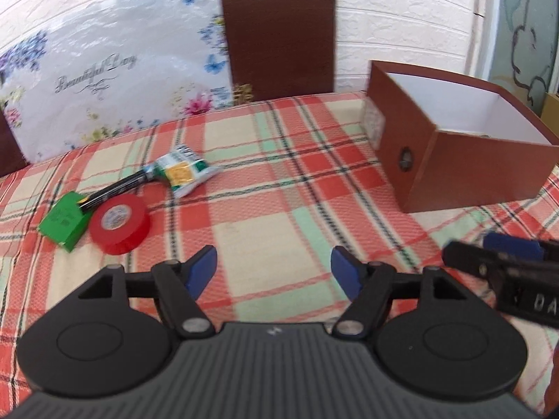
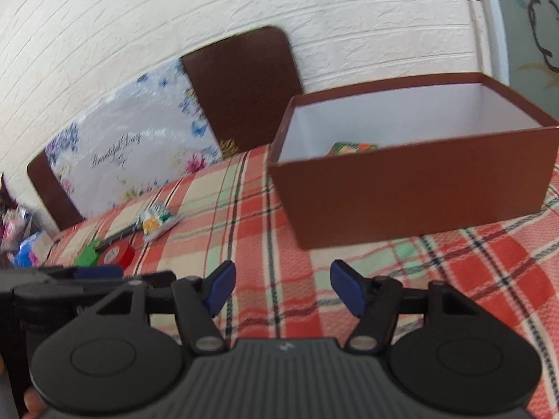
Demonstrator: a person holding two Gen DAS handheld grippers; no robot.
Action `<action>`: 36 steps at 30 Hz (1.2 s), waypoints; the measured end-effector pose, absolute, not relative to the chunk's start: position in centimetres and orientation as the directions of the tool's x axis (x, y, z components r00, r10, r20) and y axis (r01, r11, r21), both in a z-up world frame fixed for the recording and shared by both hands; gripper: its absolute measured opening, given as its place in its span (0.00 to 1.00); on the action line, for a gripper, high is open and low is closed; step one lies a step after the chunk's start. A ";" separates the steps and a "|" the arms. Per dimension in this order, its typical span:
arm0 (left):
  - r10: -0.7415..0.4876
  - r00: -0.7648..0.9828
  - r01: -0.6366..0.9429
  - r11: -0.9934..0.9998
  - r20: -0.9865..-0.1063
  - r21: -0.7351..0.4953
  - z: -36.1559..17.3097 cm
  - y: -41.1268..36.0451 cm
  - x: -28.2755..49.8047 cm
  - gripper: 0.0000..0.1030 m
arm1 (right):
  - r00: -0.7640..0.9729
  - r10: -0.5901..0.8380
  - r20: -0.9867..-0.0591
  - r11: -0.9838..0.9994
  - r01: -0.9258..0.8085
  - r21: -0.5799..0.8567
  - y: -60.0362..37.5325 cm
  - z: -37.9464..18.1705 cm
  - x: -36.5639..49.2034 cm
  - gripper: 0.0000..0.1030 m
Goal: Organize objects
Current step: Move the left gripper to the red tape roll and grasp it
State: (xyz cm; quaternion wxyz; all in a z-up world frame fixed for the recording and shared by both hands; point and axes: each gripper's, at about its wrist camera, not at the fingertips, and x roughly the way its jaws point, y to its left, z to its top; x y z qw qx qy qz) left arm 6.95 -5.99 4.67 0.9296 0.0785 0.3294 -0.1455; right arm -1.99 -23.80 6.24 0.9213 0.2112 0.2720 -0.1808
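Observation:
On the plaid tablecloth a red tape roll point(image 1: 120, 223), a green box point(image 1: 65, 220), a black pen point(image 1: 113, 188) and a green-white packet point(image 1: 183, 171) lie together at the left. An open brown box point(image 1: 454, 160) stands at the right; in the right wrist view the box point(image 2: 412, 188) holds a colourful flat item point(image 2: 353, 148). My left gripper point(image 1: 273, 272) is open and empty, over the cloth in front of the objects. My right gripper point(image 2: 283, 288) is open and empty, in front of the box. The tape point(image 2: 117, 255) and packet point(image 2: 157, 221) show far left.
A brown chair back point(image 1: 279, 35) and a floral plastic-wrapped panel point(image 1: 115, 83) stand behind the table against a white brick wall. The right gripper shows at the left view's right edge point(image 1: 503, 265). Clutter lies off the table's far left point(image 2: 21, 241).

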 end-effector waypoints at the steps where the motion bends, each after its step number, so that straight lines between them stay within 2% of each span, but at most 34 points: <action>1: -0.204 0.754 0.299 0.953 -0.624 0.050 4.5 -4.8 7.3 0.71 | 0.781 -0.207 -0.590 0.856 0.437 0.278 -23.2 5.8 -1.6 0.60; 4: -0.099 0.779 0.172 0.983 -0.619 0.060 4.1 -0.5 9.3 0.70 | 0.770 -0.187 -0.610 0.894 0.391 0.219 -21.5 4.3 -0.7 0.60; 6: -0.045 0.756 0.066 0.998 -0.654 0.008 3.7 2.8 11.7 0.55 | 0.760 -0.192 -0.621 0.912 0.371 0.172 -20.5 3.4 -0.2 0.60; 8: -0.021 0.727 -0.034 0.997 -0.686 -0.067 3.4 6.1 13.8 0.46 | 0.744 -0.195 -0.639 0.919 0.366 0.144 -20.1 2.2 0.1 0.61; 12: -0.033 0.704 -0.096 0.985 -0.710 -0.142 2.7 8.4 16.0 0.45 | 0.754 -0.210 -0.622 0.937 0.336 0.092 -19.2 1.2 0.0 0.71; 15: -0.019 0.710 -0.099 0.987 -0.704 -0.126 2.8 7.8 17.0 0.47 | 0.760 -0.205 -0.616 0.943 0.321 0.082 -19.1 1.0 0.0 0.76; 20: -0.076 0.662 -0.130 0.968 -0.746 -0.214 1.8 7.9 19.0 0.46 | 0.769 -0.192 -0.609 0.948 0.307 0.089 -19.1 0.8 0.1 0.80; 22: -0.047 0.678 -0.104 0.982 -0.734 -0.159 1.5 7.2 18.8 0.44 | 0.773 -0.187 -0.606 0.947 0.306 0.099 -19.1 0.7 0.1 0.80; 23: -0.046 0.689 -0.084 0.986 -0.723 -0.142 1.4 6.8 18.6 0.35 | 0.775 -0.185 -0.605 0.946 0.306 0.103 -19.2 0.7 0.0 0.80; 24: -0.058 0.694 -0.066 0.988 -0.718 -0.143 1.3 6.7 18.3 0.30 | 0.776 -0.184 -0.604 0.946 0.306 0.105 -19.2 0.7 0.1 0.81; 26: -0.054 0.688 -0.058 0.990 -0.723 -0.129 1.5 6.4 17.7 0.27 | 0.777 -0.183 -0.603 0.946 0.305 0.106 -19.1 0.7 0.1 0.81; 32: -0.208 0.647 0.137 0.978 -0.734 -0.156 1.3 3.2 10.9 0.27 | 0.782 -0.173 -0.599 0.952 0.288 0.100 -18.9 0.8 0.2 0.81; 36: -0.345 0.570 0.284 0.934 -0.746 -0.215 1.0 0.1 7.1 0.27 | 0.800 -0.080 -0.594 0.992 0.125 0.035 -16.5 1.1 -0.1 0.78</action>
